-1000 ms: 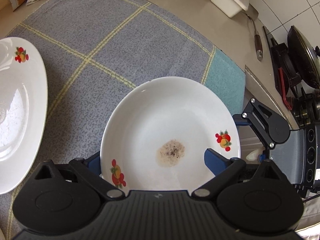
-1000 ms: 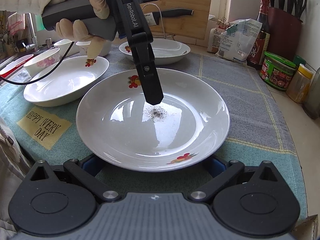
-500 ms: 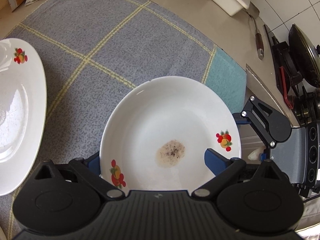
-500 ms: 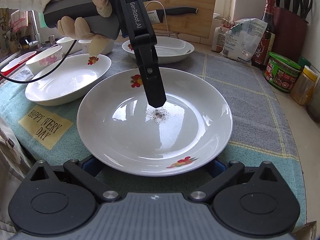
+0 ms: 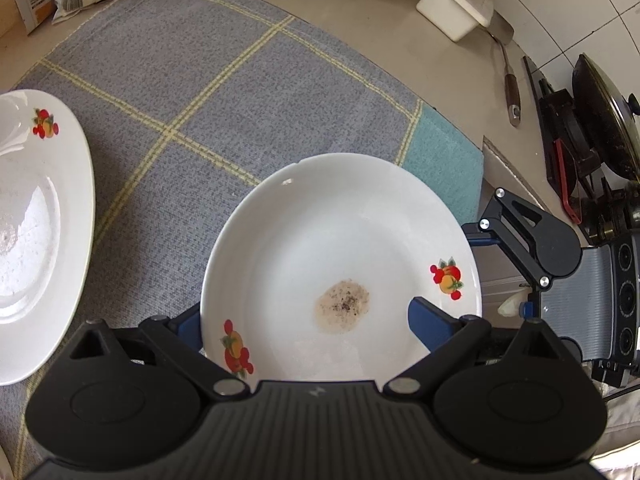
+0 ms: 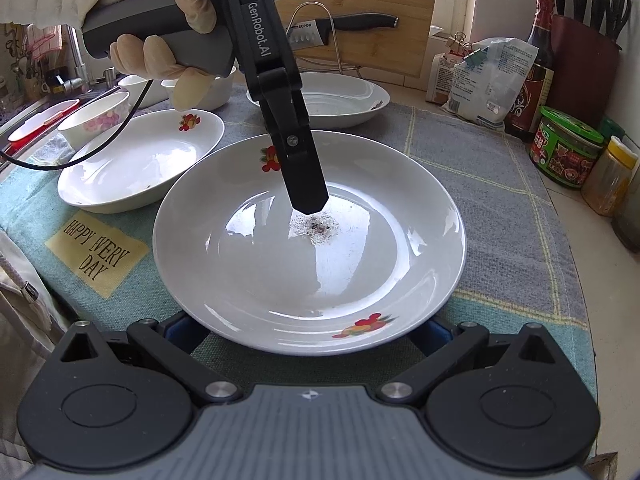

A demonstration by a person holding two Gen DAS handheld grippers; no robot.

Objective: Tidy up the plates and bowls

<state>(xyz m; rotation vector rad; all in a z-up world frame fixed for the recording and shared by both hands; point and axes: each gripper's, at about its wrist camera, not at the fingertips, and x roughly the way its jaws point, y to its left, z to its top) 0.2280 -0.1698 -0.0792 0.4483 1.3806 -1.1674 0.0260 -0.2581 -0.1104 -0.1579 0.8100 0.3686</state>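
A white deep plate [image 5: 340,240] with fruit prints and a brown speckled stain in its middle sits on the grey checked cloth; it also shows in the right wrist view [image 6: 308,248]. My left gripper [image 5: 308,320] is open across its near rim, one finger [image 5: 430,318] over the inside and one [image 5: 188,324] outside. From the right wrist view its finger [image 6: 304,184] hangs just above the stain. My right gripper [image 6: 308,332] is open, its fingers straddling the plate's near edge low by the cloth. A second plate [image 5: 36,232] lies left.
A second plate [image 6: 140,160], a third plate [image 6: 328,100] and small bowls [image 6: 96,120] stand behind. Jars [image 6: 564,148], a sauce bottle [image 6: 532,72] and bags [image 6: 488,80] line the right. A spatula [image 5: 508,76], white box [image 5: 456,4] and stove pan [image 5: 604,116] lie past the cloth edge.
Both grippers stay open around the same plate. The views have shifted only a little; the plate has risen slightly in the right wrist view.
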